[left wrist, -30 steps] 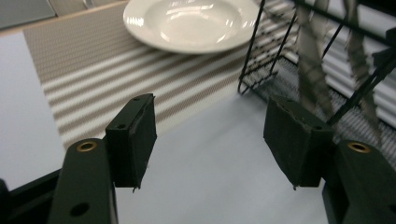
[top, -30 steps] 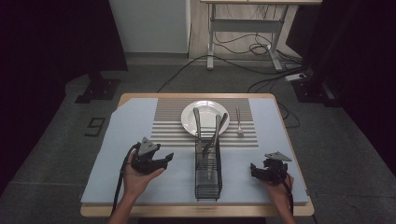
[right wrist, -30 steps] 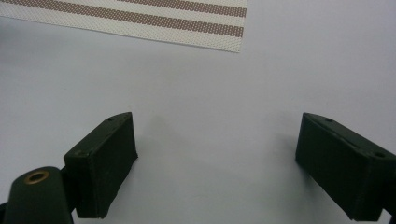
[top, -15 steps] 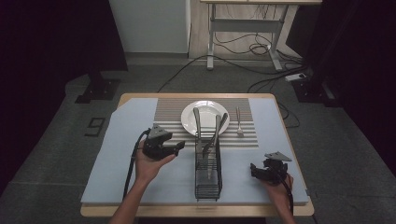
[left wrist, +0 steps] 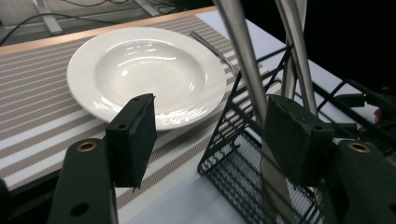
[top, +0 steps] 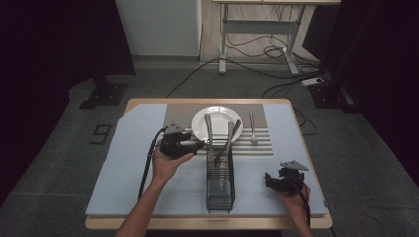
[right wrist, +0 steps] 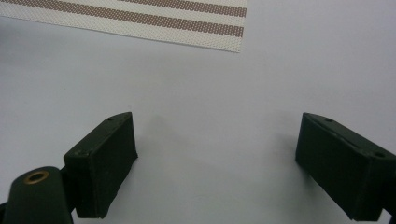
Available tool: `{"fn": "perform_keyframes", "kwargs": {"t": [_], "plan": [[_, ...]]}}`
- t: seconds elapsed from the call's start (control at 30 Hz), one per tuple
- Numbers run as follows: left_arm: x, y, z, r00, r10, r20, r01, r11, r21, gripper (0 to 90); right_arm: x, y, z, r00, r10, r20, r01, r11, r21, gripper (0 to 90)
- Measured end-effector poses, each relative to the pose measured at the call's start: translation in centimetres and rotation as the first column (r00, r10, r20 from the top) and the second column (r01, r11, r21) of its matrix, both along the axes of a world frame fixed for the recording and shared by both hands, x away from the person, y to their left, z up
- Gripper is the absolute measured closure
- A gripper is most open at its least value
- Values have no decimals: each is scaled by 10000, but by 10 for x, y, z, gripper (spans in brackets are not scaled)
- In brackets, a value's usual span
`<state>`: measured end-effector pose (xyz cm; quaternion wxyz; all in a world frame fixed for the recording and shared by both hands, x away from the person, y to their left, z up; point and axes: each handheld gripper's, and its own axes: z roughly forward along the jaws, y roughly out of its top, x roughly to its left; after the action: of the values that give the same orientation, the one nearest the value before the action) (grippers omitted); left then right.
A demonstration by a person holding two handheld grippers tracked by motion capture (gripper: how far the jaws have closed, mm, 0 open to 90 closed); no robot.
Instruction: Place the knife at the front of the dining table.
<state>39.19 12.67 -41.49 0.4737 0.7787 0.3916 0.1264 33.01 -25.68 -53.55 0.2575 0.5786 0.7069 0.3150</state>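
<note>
1. Fingers first: the left gripper (left wrist: 208, 135) has its jaws spread wide with nothing clamped. One pad (left wrist: 135, 135) sits over the striped placemat (left wrist: 42, 107), the other right by a steel utensil handle (left wrist: 243, 60) that passes between the jaws at the rack's end. Can't tell if that pad actually touches it.
2. The right gripper (right wrist: 217, 163) is spread wide too, empty, hovering over the plain blue mat (right wrist: 210, 84) near the table's front right corner.
3. The black wire rack (top: 220, 177) sits mid-table, a few long utensils leaning out of its far end.
4. The white plate (top: 217, 123) is on the placemat just behind the rack, empty.
5. A fork (top: 252, 131) lies on the placemat just right of the plate.
</note>
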Motion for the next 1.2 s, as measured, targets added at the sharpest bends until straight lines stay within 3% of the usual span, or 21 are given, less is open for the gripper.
{"fn": "perform_keyframes", "kwargs": {"t": [0.33, 0.53, 0.6, 0.7, 0.83, 1.0, 1.13, 1.17, 1.2], "plan": [[13, -27, 12, 9993, -255, 260, 254, 9997, 36, 353, 0, 0, 0, 10000, 17, 1, -17, 10000, -20, 120], [23, -38, 14, 9995, -249, 199, 249, 9997, 6, 417, 0, 0, 0, 10000, 7, 39, -7, 10000, -17, 120], [28, -42, 12, 9998, -114, 172, 111, 9998, 176, 453, 0, 0, 0, 10000, 12, 19, -12, 10000, -16, 119], [31, -42, 9, 9997, -192, 124, 194, 9997, -136, 543, 0, 0, 0, 10000, 8, 39, -8, 10000, -17, 120], [32, -42, 8, 9994, -202, 287, 207, 9996, -179, 666, 0, 0, 0, 10000, 14, 19, -14, 10000, -18, 120], [33, -39, 7, 9995, -292, 92, 297, 9979, -569, 703, 0, 0, 0, 10000, 7, 33, -7, 10000, -22, 119], [31, -40, 8, 9990, -398, 214, 416, 9949, -921, 733, 0, 0, 0, 10000, 6, 32, -6, 10000, -24, 119], [29, -38, 11, 9982, -416, 436, 473, 9891, -1393, 768, 0, 0, 0, 10000, 8, 35, -8, 10000, -28, 119], [29, -38, 11, 9982, -416, 436, 473, 9891, -1393, 791, 0, 0, 0, 10000, 6, 34, -6, 10000, -24, 120]]}}
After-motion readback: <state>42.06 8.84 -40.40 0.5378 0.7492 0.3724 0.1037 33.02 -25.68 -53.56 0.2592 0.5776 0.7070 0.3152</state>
